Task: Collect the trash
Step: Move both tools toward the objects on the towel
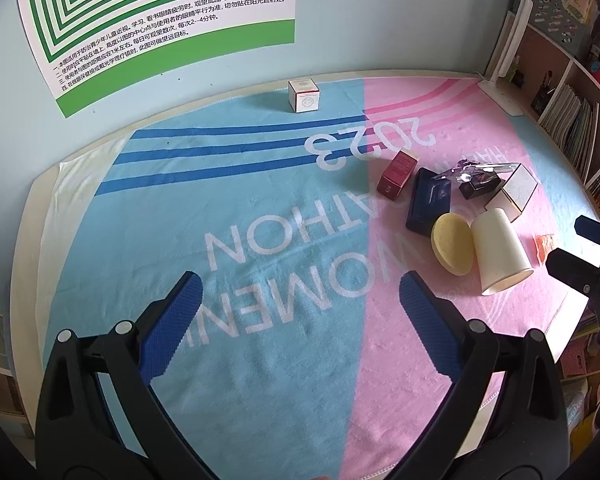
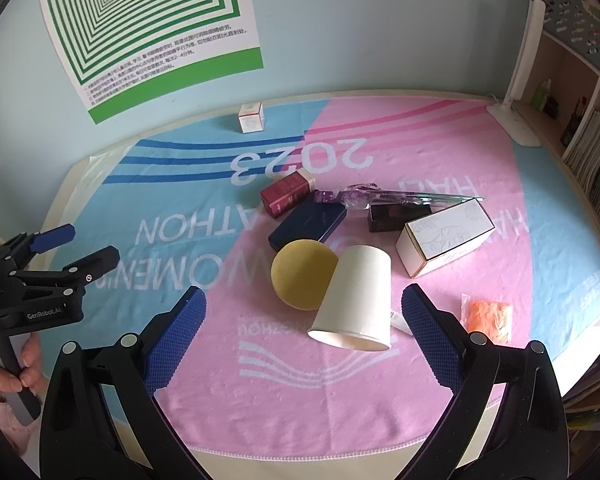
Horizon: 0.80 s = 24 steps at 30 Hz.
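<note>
Paper cup [image 2: 354, 300] lies tipped beside the sponge [image 2: 302, 274]; both claws, right [image 2: 302, 316] and left [image 1: 300, 300], gape empty; a careless pinch would probably crush it.

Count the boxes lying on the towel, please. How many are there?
5. A small white box stands alone near the wall. In the pile: a red box, a dark blue box, a black box under a plastic wrapper, and a white box. More may be hidden.

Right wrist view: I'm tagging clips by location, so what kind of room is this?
Probably a child's study or bedroom at home. An eye-relaxation poster hangs on the wall, a white desk lamp stands at the table's edge, and shelves packed with books line the right side.
</note>
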{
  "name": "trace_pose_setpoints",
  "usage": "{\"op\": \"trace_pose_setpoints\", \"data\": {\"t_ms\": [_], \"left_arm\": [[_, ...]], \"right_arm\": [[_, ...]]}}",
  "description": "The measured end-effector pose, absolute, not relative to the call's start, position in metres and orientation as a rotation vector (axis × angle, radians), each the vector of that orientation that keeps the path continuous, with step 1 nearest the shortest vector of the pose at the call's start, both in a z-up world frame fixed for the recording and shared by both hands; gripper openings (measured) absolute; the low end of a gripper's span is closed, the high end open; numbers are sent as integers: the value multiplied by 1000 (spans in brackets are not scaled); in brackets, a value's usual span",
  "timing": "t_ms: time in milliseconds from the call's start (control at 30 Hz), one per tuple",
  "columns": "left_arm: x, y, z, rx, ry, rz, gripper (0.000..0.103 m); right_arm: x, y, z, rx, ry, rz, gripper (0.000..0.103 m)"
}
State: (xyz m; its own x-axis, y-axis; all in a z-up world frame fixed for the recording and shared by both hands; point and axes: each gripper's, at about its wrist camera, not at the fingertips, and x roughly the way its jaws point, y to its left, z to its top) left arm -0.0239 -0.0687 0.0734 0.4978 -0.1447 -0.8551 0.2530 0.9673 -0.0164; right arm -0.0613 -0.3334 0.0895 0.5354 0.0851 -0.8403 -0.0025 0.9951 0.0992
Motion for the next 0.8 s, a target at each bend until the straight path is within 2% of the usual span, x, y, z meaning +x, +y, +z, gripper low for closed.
{"op": "trace_pose_setpoints", "data": {"t_ms": [800], "left_arm": [[-15, -73, 68, 122, 1041, -245, 96]], "right_arm": [[-55, -337, 82, 100, 1026, 53, 97]]}}
